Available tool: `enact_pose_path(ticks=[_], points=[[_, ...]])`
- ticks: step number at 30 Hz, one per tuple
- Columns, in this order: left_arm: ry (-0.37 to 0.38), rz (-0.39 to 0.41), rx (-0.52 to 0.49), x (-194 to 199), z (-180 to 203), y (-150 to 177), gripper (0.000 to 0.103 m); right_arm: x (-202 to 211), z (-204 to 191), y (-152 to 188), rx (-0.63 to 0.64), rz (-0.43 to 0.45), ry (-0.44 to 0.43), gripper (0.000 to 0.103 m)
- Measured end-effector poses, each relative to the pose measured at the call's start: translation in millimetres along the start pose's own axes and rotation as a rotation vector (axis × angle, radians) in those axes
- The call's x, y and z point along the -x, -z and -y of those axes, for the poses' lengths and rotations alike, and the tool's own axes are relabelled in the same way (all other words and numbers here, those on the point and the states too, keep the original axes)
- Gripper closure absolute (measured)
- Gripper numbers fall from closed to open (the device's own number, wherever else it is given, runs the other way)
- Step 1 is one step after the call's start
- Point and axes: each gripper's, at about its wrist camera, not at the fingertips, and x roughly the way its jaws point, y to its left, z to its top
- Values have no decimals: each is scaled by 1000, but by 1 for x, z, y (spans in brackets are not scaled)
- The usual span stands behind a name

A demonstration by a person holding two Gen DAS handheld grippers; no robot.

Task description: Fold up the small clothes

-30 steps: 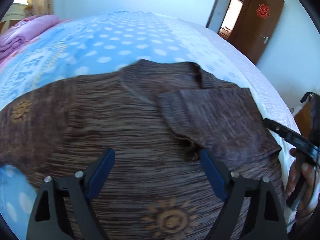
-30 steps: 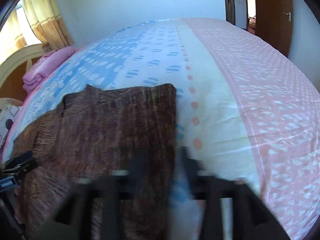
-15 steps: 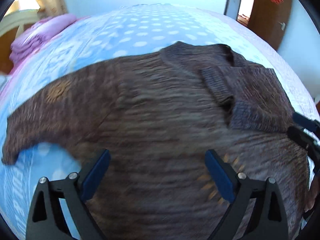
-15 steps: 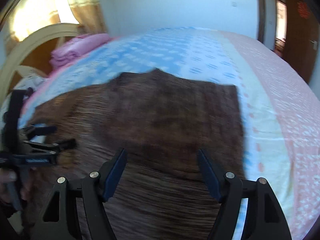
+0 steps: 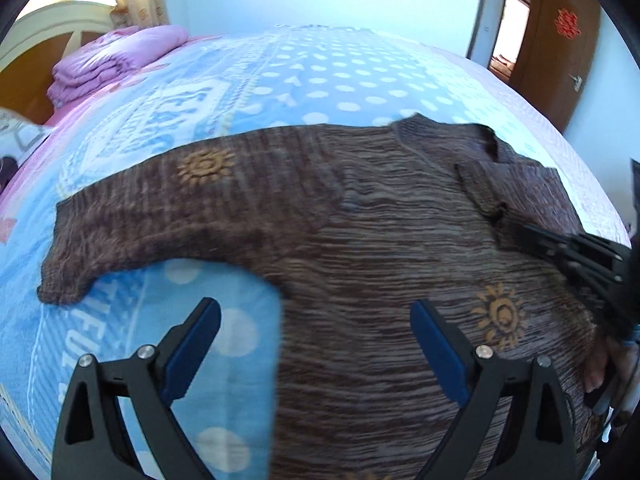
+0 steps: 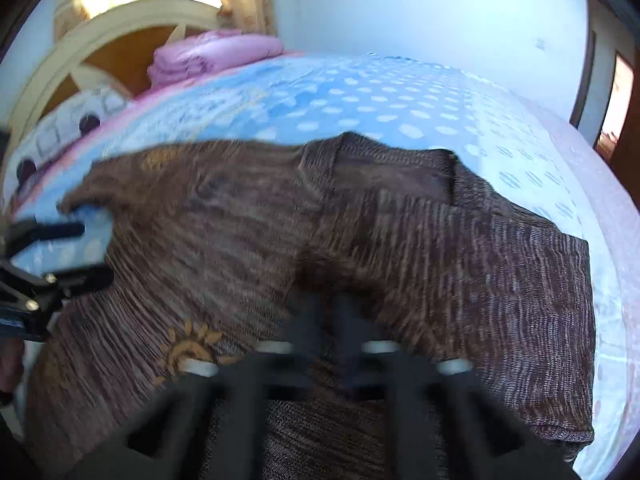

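A brown knit sweater (image 5: 380, 220) with orange sun motifs lies flat on the blue dotted bedsheet (image 5: 320, 80). Its left sleeve (image 5: 120, 220) stretches out sideways, and its right sleeve (image 6: 500, 280) is folded in over the body. My left gripper (image 5: 312, 306) hovers open above the sweater's left side below the armpit, nothing between its blue pads; it also shows at the left edge as the left gripper (image 6: 76, 254). My right gripper (image 6: 330, 304), blurred, is shut over the sweater's middle by the folded sleeve's cuff. No cloth visibly sits between its fingers. It appears again as the right gripper (image 5: 532, 234).
A folded pink quilt (image 5: 116, 60) and a patterned pillow (image 6: 72, 120) lie at the head of the bed by the cream headboard (image 6: 100, 60). A brown door (image 5: 560, 40) stands at the far right. A person's hand (image 5: 600, 376) holds the right gripper.
The left gripper slid left across the sweater to its left side, staying open. The right gripper swung left over the folded sleeve and its jaws went from wide apart to shut.
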Motion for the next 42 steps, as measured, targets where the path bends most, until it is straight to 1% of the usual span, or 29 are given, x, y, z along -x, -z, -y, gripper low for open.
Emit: enact_pose_path(ticks=[3,5,6,8,10,11,13,15,16,18,19,20,25,26,27,28,29,30,32,33,34,35,36,37,38,39,40,41,42], points=[[-9,0,27,0,-17,1,5,18,-8,1,19,23,-39,103],[-26,-9,35,-2,-28,1,5,22,-15,2,34,17,-59,103],[-33,-11,43,-3,-33,1,5,21,-18,2,51,5,-40,103],[-46,-19,59,-5,-41,2,5,11,-28,0,123,-12,30,102],[-52,-13,70,-4,-48,1,5,-1,-32,0,140,-43,39,77],[-63,-7,75,-3,-52,1,5,-5,-31,-1,134,-54,43,56],[-76,3,88,-1,-61,0,5,-19,-31,-1,139,-84,75,56],[-83,1,106,-2,-71,-2,5,-25,-30,-3,157,-68,123,56],[-85,-1,117,-2,-77,-1,5,-26,-29,-4,147,-68,121,59],[-91,-5,134,-2,-87,-1,5,-22,-25,-7,121,-52,124,95],[-95,-3,142,-1,-92,0,5,-18,-24,-7,112,-43,107,96],[-100,-3,147,-1,-97,0,5,-14,-23,-7,105,-37,91,100],[-124,-10,185,-1,-122,5,5,9,-30,-3,121,-23,29,100],[-127,-14,193,-1,-127,5,5,9,-33,-1,128,-38,7,100],[-132,-15,200,-1,-131,5,5,4,-36,2,144,-78,-14,99],[-142,-16,206,-1,-136,6,5,-2,-38,7,166,-120,-9,99],[-152,-14,212,0,-141,5,5,-6,-41,11,185,-139,-14,96],[-160,-10,217,2,-145,5,5,-5,-43,13,194,-135,-31,86],[-182,7,234,7,-159,4,5,0,-41,12,174,-149,-106,74],[-195,14,240,9,-165,4,5,7,-37,10,144,-128,-133,70],[-216,23,247,12,-173,3,5,12,-34,8,129,-99,-125,69],[-235,34,257,14,-181,1,5,18,-29,5,109,-63,-96,60],[-254,45,268,15,-189,0,5,20,-25,3,100,-43,-62,46],[-282,57,284,15,-198,-1,5,17,-21,3,100,-40,-30,39],[-301,66,299,15,-205,-2,5,9,-19,5,103,-65,-3,31],[-313,70,318,14,-213,-2,5,-3,-18,9,104,-135,-1,31],[-316,69,340,13,-221,-2,5,-12,-18,14,112,-172,1,31],[-315,68,362,12,-229,-2,5,-8,-21,15,126,-126,6,31],[-311,68,383,11,-235,-1,5,-4,-23,16,132,-115,3,31]])
